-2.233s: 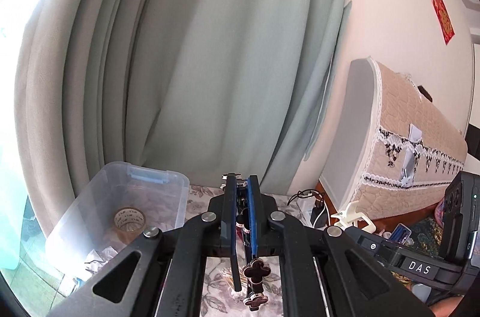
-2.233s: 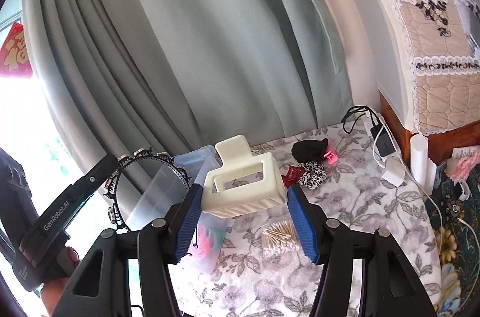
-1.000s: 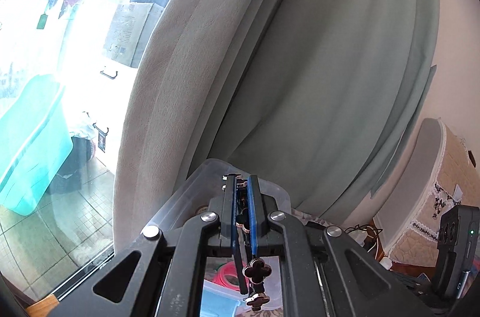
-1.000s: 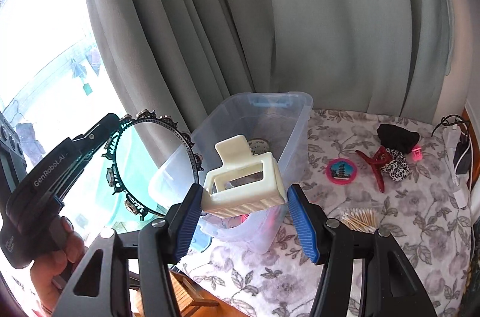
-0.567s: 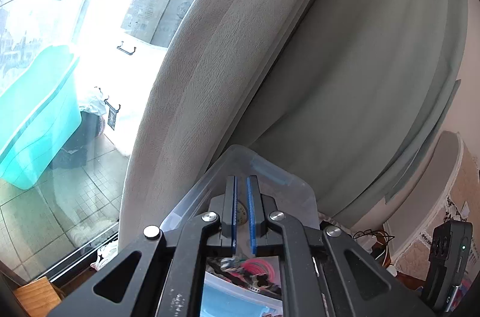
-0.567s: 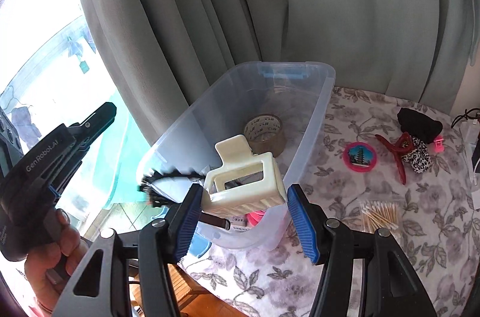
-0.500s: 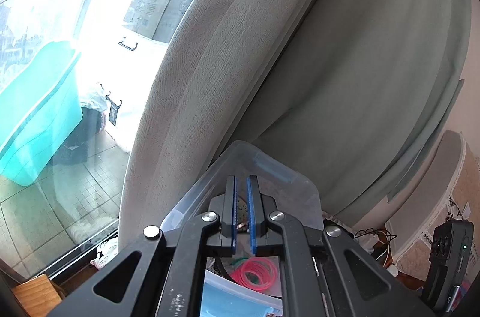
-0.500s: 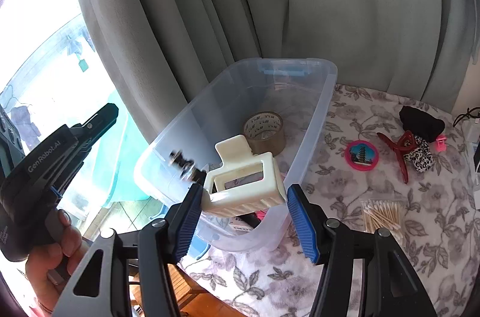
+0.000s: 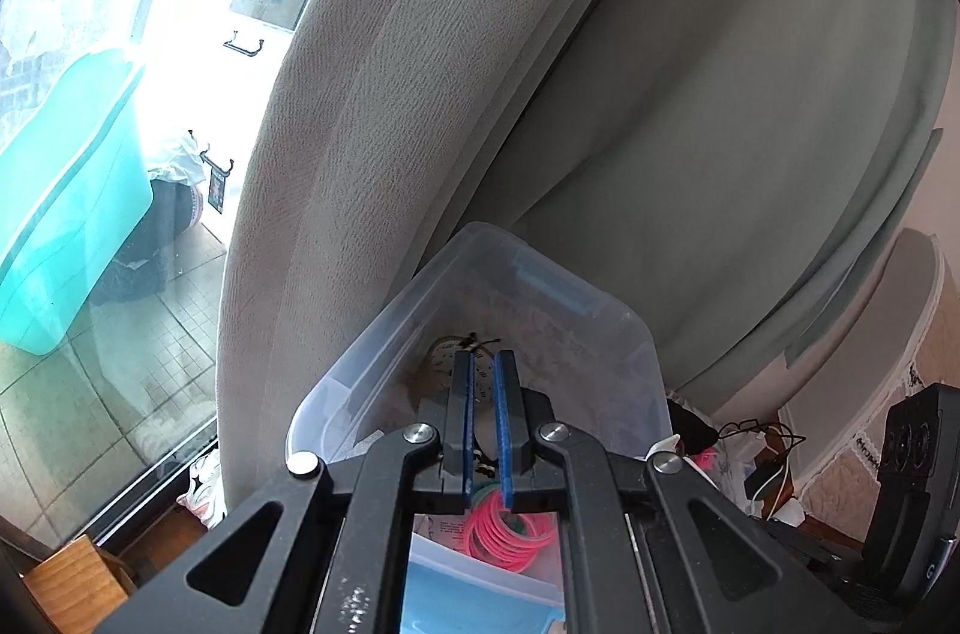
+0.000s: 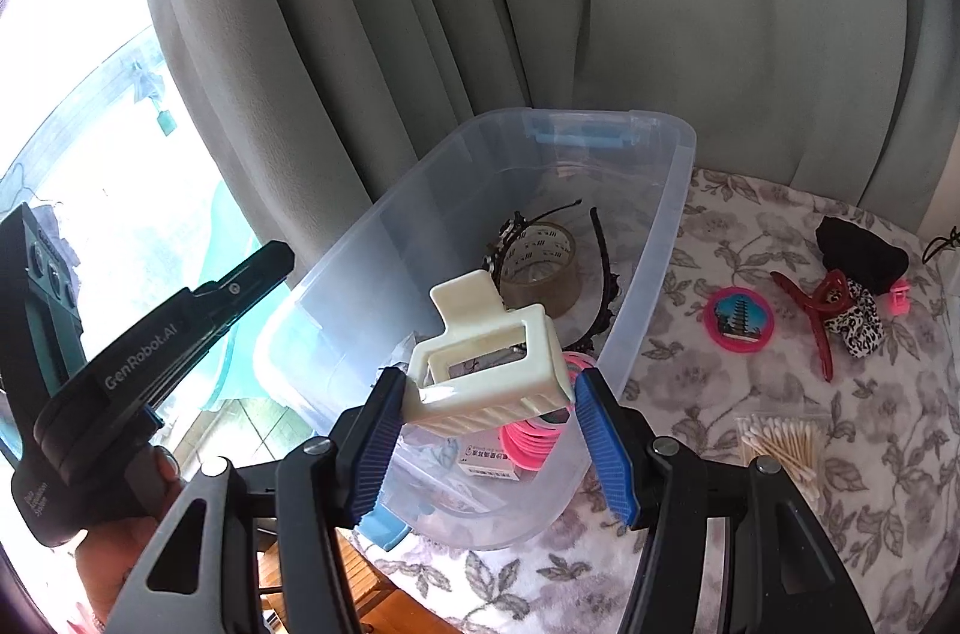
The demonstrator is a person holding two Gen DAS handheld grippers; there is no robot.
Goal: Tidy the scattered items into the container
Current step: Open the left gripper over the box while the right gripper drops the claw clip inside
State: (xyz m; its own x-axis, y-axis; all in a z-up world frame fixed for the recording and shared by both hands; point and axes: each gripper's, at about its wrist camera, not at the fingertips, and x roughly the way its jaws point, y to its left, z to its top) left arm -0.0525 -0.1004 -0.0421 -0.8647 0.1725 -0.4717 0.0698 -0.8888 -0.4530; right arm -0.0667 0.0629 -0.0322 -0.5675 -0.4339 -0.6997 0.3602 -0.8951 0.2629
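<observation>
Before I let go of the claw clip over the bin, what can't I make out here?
- Bin floor under the cream claw clip: right wrist view, blocked by the clip and right gripper.
- Bin's near contents: left wrist view, hidden behind the left gripper.
- Small box label: too small to read.

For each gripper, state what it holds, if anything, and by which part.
The right gripper clamps the cream hair claw by its two ends, above the clear container. The left gripper is shut with nothing between its pads.
</observation>
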